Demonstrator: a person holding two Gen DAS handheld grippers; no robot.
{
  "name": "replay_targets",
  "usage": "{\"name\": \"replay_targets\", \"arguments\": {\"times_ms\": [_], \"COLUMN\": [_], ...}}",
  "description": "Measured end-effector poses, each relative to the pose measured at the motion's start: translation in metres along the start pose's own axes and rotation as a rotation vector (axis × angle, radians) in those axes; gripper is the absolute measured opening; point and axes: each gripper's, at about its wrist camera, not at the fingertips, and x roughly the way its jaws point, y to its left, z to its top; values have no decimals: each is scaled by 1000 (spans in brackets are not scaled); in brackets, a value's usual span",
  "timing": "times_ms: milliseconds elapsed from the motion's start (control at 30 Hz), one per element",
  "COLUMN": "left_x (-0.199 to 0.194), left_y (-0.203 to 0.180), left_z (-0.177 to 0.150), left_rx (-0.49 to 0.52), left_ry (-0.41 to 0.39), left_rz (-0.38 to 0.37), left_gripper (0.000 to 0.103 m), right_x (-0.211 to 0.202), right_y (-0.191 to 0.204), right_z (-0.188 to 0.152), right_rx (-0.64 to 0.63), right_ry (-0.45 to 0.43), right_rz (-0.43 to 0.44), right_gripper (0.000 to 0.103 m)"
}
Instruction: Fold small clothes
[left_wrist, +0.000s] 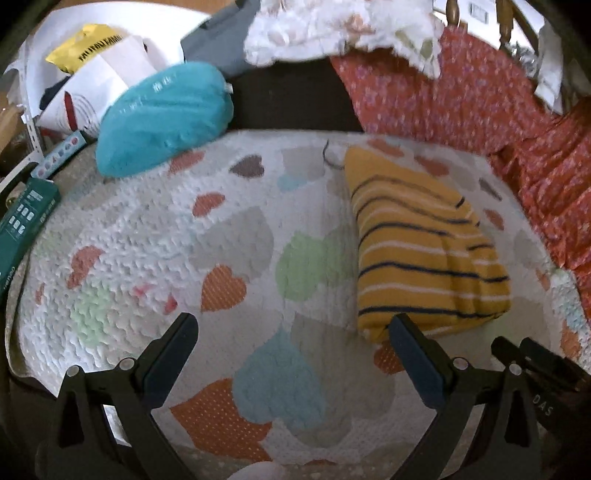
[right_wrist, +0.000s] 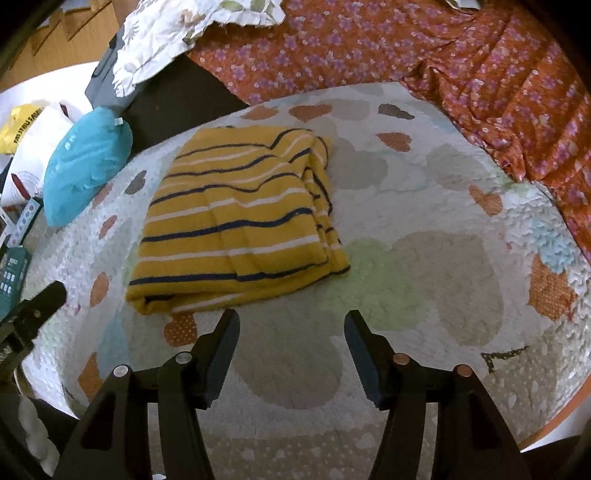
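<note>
Striped yellow garment lies folded on the heart-print quilt, just ahead-left of the right tool and ahead-right of the left tool. Both tools gape wide and empty, seemingly released to leave the fold undisturbed.

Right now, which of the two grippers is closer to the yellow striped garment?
Left, though narrowly. The left gripper has one finger at the striped garment's near corner. The right gripper hangs open just short of its near edge, touching nothing.
</note>
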Motion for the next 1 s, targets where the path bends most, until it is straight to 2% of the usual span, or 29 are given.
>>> {"name": "replay_targets", "arguments": {"times_ms": [600,1000], "left_x": [33,39], "left_y": [-16,-16], "left_z": [-4,-8], "left_rx": [15,12], "left_ry": [139,171], "left_rz": [-42,-42], "left_gripper": [103,103], "right_x": [25,27], "right_y": [4,6], "right_z": [4,2], "right_rx": [-45,-74], "right_ry": [41,46], "right_rz": [-94,-131], "right_gripper": [68,70]}}
